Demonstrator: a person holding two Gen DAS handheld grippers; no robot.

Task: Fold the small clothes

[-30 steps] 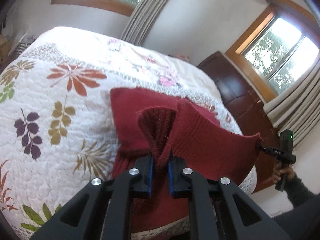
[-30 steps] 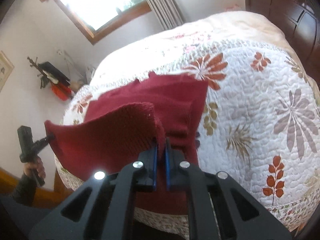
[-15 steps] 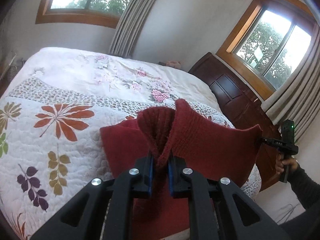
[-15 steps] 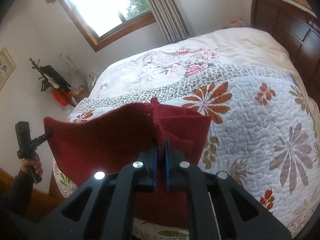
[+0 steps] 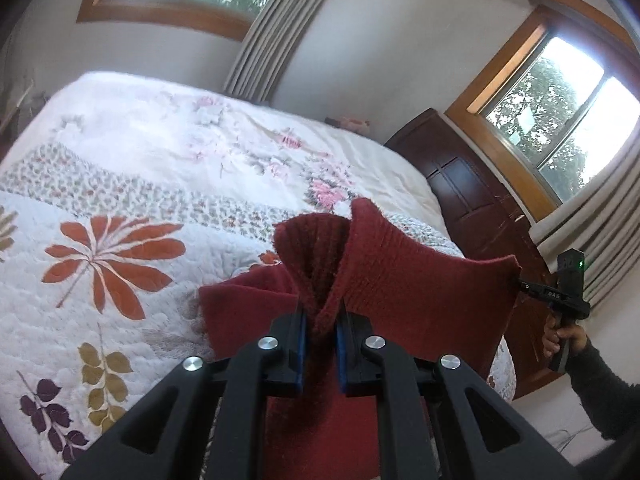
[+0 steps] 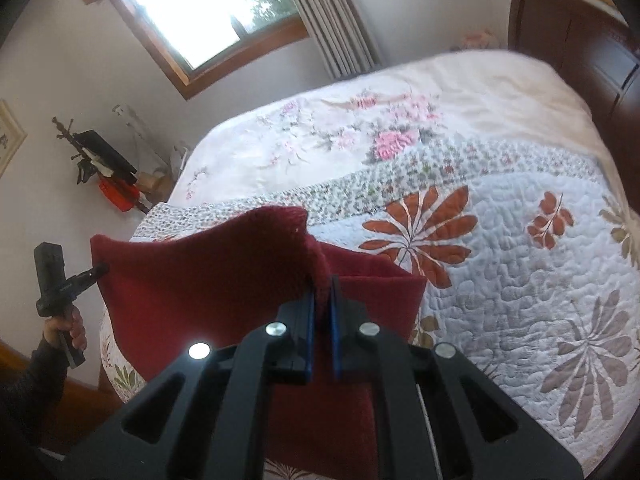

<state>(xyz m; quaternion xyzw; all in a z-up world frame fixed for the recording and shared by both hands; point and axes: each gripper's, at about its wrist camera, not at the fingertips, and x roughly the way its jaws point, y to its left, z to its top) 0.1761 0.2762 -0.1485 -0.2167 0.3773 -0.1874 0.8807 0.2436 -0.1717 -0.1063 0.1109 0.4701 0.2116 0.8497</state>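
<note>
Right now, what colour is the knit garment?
Dark red knit garment, clearest in the left wrist view.

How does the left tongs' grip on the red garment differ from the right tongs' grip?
The left tongs stand wider, pinching a thick bunched fold of the red garment; the right tongs stand almost closed on a thin edge. Both lift its top edge over the bed.

Open quilt (image 6: 520,280) ahead; dark headboard (image 5: 472,196) (far end) blocks beyond.
</note>
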